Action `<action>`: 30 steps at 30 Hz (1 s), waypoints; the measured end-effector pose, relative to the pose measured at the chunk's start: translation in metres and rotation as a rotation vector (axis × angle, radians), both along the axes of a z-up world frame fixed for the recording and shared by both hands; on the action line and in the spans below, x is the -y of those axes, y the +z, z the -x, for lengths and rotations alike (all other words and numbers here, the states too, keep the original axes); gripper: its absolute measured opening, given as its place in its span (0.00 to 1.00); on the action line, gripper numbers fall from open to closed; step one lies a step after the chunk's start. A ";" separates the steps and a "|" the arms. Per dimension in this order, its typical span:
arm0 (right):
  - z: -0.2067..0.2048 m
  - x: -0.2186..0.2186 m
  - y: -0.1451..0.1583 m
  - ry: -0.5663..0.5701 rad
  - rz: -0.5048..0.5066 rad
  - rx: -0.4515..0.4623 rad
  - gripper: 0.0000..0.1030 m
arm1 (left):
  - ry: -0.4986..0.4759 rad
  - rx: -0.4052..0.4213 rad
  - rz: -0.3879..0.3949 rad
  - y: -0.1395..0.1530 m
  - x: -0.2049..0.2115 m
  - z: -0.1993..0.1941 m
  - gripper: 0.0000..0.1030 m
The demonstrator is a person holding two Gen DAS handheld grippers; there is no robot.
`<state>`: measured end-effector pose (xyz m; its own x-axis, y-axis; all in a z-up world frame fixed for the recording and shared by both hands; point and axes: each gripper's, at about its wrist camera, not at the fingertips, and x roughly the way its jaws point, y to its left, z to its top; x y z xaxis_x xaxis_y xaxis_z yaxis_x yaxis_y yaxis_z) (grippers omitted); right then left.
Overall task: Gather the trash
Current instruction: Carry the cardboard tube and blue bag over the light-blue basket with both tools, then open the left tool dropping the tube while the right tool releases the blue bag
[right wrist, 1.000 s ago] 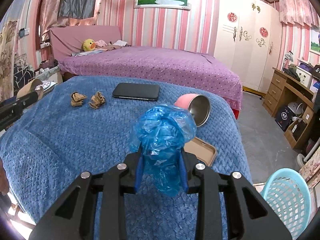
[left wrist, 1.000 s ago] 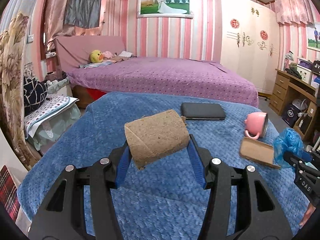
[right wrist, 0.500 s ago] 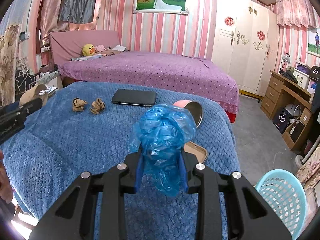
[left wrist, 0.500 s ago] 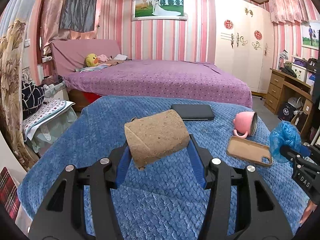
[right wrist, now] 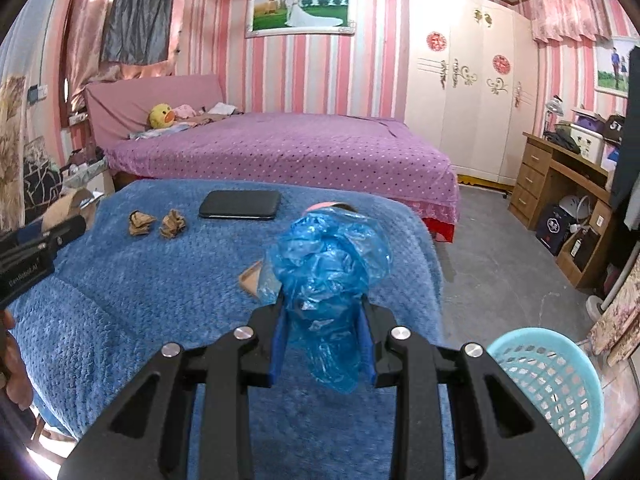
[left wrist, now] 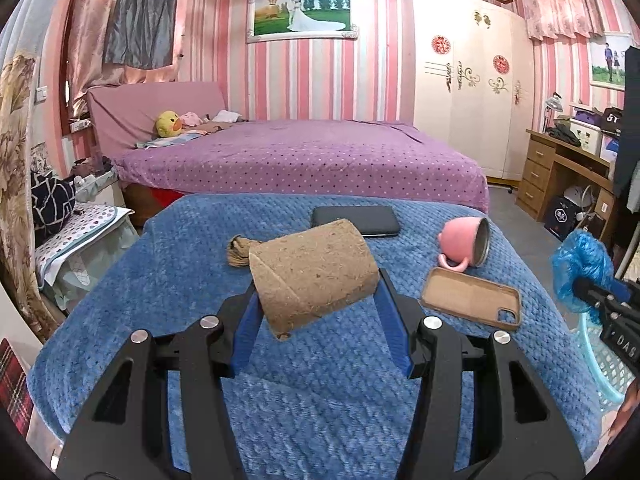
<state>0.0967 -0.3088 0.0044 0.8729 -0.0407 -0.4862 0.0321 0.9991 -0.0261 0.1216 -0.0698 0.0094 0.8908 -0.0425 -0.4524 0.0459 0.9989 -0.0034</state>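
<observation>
Right gripper [right wrist: 323, 312] nearer basket [right wrist: 560, 376] than before

left gripper [right wrist: 40, 240] body is showing "GenRobot.AI" | right gripper [left wrist: 600, 300] body is showing "DAS" | dark bag [left wrist: 612, 118] on desk is showing "5T", partly cut off
</observation>
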 end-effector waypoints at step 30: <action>0.121 0.240 -0.017 -0.329 -0.027 -0.006 0.29 | -0.441 -0.100 0.100 -0.028 0.239 0.051 0.51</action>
